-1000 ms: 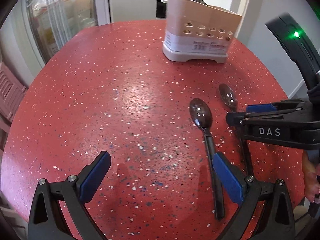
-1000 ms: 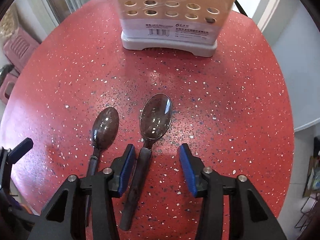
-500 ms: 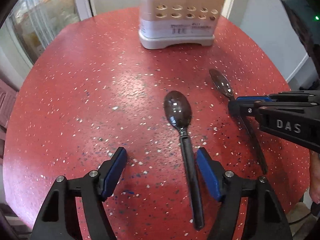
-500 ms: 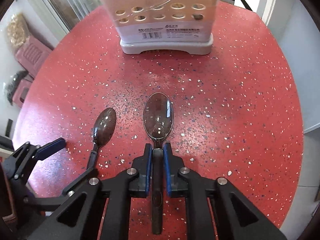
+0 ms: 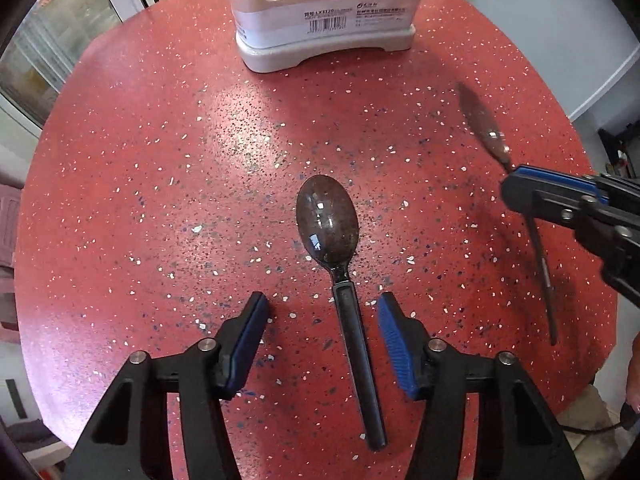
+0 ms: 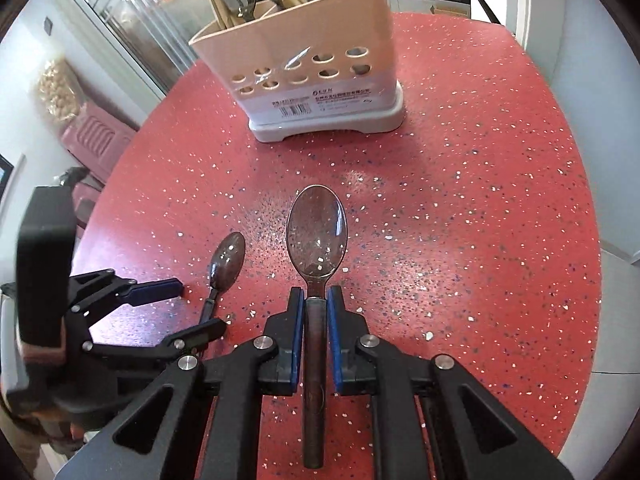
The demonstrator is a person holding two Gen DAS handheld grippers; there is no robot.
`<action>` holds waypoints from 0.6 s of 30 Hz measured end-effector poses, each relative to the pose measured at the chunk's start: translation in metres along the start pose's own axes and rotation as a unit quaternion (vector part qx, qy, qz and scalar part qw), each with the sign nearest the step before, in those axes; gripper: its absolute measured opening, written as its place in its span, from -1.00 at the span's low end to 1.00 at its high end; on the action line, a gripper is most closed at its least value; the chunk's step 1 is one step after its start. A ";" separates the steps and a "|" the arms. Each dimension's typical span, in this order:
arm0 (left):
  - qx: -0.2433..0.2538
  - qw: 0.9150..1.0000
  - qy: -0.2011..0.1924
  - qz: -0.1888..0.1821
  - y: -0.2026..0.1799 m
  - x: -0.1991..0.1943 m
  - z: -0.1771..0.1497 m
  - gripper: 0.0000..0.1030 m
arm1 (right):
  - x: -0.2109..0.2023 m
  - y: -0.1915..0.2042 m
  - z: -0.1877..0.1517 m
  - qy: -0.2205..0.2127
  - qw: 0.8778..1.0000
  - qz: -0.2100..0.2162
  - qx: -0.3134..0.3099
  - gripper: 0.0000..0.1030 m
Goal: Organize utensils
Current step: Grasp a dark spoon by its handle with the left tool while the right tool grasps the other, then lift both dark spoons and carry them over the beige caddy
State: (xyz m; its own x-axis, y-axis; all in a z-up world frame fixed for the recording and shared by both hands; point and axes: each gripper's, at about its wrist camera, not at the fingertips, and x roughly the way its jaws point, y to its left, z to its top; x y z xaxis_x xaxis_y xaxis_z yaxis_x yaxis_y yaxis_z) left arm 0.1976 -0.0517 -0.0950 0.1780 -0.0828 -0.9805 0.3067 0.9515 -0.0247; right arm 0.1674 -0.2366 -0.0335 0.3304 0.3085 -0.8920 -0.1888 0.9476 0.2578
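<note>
Mid-pickup: right gripper [image 6: 316,304] pinches its spoon [image 6: 317,236]; left gripper [image 5: 322,320] closing around the other spoon [image 5: 327,226], pads not touching. Next: finish grip, carry both to the caddy [image 5: 324,20] at 12 o'clock.

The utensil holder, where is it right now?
The utensil holder stands at the far side of the red table, straight beyond the two spoons, in both wrist views.

Red table [image 6: 500,240]: open, bare surface between the spoons and utensil holder [image 6: 320,84]. Holder stands upright at far edge, its top crowded with utensils. Left gripper [image 6: 192,304] occupies space just beside right gripper [image 6: 316,300]. Right side of table unobstructed.
</note>
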 end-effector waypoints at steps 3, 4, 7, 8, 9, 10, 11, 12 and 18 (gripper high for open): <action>-0.003 1.000 0.004 -0.005 0.003 -0.005 0.003 0.09 | -0.010 -0.004 -0.001 -0.005 1.000 0.007 0.003 -0.76; -0.002 1.000 0.005 -0.004 0.003 -0.005 0.006 -0.09 | -0.012 -0.006 -0.002 -0.007 1.000 0.010 0.005 -0.76; -0.001 1.000 0.002 -0.003 0.006 -0.010 0.009 -0.22 | -0.015 -0.007 0.002 -0.010 1.000 0.013 0.007 -0.76; 0.000 1.000 -0.003 -0.002 0.009 -0.012 0.007 -0.22 | -0.016 -0.007 0.002 -0.013 1.000 0.014 0.007 -0.76; -0.001 1.000 -0.012 -0.006 0.008 -0.013 0.002 -0.22 | -0.017 -0.006 0.002 -0.016 1.000 0.014 0.006 -0.76; -0.006 1.000 -0.023 -0.013 0.005 -0.015 -0.003 -0.22 | -0.019 -0.007 0.001 -0.019 1.000 0.014 0.006 -0.76; -0.012 0.999 -0.033 -0.017 0.003 -0.017 -0.008 -0.22 | -0.020 -0.008 0.000 -0.021 1.000 0.015 0.006 -0.76; -0.015 0.999 -0.042 -0.019 0.000 -0.019 -0.015 -0.22 | -0.025 -0.011 -0.003 -0.022 1.000 0.018 0.008 -0.76; -0.024 0.993 -0.107 -0.032 -0.012 -0.038 -0.035 -0.22 | -0.044 -0.023 -0.013 -0.038 0.999 0.033 0.013 -0.76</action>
State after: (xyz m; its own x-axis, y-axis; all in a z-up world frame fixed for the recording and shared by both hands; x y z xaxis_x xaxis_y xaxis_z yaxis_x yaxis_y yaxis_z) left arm 0.1545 -0.0500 -0.0640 0.3548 -0.2003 -0.9132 0.2802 0.9547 -0.1005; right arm 0.1454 -0.2731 -0.0048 0.3869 0.3746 -0.8426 -0.1882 0.9266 0.3255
